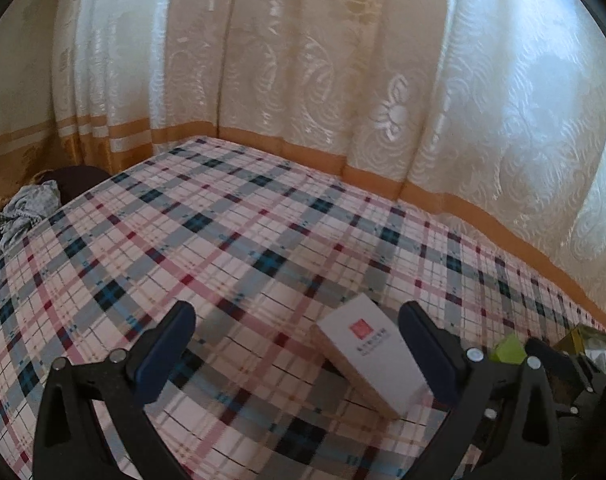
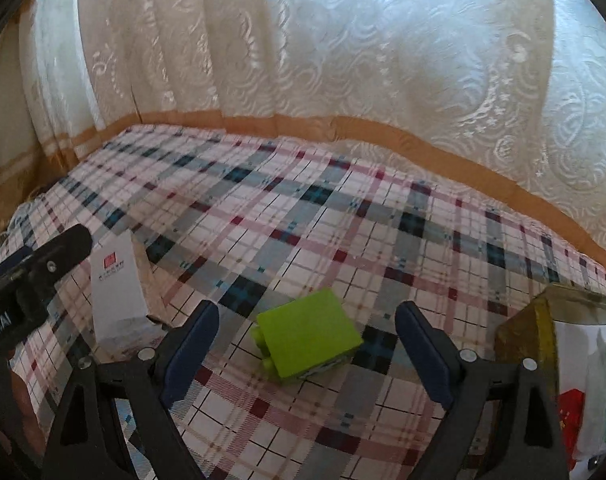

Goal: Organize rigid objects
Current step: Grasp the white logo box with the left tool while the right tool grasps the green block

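A white box (image 1: 373, 354) with a small red square mark is seen lying flat on the plaid-covered counter (image 1: 231, 240), between the fingers of the left tool (image 1: 297, 322), close to the right-hand finger. The left tool is spread wide, its pads clear of the box, nothing pinched. In the right wrist view the same white box (image 2: 117, 292) is picked out at the left, beside the left tool's black frame.

A lime-green block (image 2: 309, 334), studs showing at its lower left side, is found resting on the cloth between the fingers of the right tool (image 2: 307, 318). That tool is spread too, with gaps on both sides of the block, and nothing is gripped. The green block (image 1: 509, 350) is glimpsed again at the right edge of the left wrist view.

At the far right of the right wrist view, a tall box or bag with a gold-olive edge (image 2: 543, 320) and a white face (image 2: 583, 368) is noted; whether anything is inside cannot be told.

Ahead of both tools a wide stretch of checked cloth in pink, grey, blue and dark red is left open, running to the far edge. That edge is met by cream patterned curtains (image 2: 323, 60) with an orange band (image 2: 383, 130) along the bottom. At the left edge of the counter, a crumpled grey cloth (image 1: 19, 216) is spotted lying beside something dark.
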### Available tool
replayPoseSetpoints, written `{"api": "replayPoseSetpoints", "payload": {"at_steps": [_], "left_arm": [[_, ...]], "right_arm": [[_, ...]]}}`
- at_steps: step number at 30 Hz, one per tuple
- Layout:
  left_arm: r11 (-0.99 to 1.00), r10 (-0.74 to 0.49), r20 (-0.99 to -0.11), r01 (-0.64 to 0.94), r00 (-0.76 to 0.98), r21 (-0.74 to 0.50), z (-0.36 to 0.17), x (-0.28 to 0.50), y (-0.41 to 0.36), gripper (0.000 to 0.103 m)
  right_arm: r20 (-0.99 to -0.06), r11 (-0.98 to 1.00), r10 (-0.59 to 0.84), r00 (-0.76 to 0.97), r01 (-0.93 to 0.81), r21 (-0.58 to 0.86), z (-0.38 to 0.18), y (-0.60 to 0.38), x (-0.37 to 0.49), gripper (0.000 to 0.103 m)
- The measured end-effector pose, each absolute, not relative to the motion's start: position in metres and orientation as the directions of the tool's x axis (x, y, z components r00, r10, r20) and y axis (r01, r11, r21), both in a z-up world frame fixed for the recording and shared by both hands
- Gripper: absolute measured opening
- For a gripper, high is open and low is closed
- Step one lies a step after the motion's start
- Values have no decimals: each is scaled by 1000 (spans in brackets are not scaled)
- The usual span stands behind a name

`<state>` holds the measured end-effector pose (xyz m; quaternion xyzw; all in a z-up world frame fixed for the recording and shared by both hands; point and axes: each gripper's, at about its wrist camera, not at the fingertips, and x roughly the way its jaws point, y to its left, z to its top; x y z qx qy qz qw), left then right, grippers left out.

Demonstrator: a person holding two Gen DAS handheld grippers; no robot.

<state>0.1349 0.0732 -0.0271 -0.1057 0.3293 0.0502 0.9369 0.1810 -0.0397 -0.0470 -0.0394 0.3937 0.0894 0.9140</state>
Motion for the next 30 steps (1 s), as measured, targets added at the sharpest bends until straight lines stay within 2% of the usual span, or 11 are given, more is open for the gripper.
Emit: {"api": "replayPoseSetpoints", "payload": {"at_steps": [1,3,4,8,17,20,23,25,30], "left_arm": [[975,23,-629,-158,777,-159,-27,135,70,103],[977,37,-633,-161,773,-140,-27,136,63,103],[977,43,-635,-164,771,-133,-27,137,61,103],[977,45,-653,-170,756,-130,-29,141,52,103],[978,144,-711,-208,689,-3,-38,156,16,102],[980,145,-738,-199,659,14,-43,161,13,96],[980,114,-791,-199,601,-10,-54,169,18,97],[975,83,-790,-212,608,-61,-56,169,26,95],[983,65,-789,-176,610,-54,-58,164,24,92]], "right_arm": [[-730,980,141,669,-201,6,-47,-40,182,76],[-741,978,162,652,-207,31,-49,-43,184,56],[-749,977,169,641,-207,43,-51,-44,186,52],[-751,976,197,630,-202,86,-53,-52,185,52],[-685,996,88,724,-39,86,-40,-81,162,52],[-694,995,97,714,-42,95,-42,-83,165,52],[-701,994,105,706,-48,100,-43,-83,166,52],[-703,994,106,704,-48,102,-43,-83,166,52],[-713,992,116,692,-52,111,-46,-82,167,52]]}}
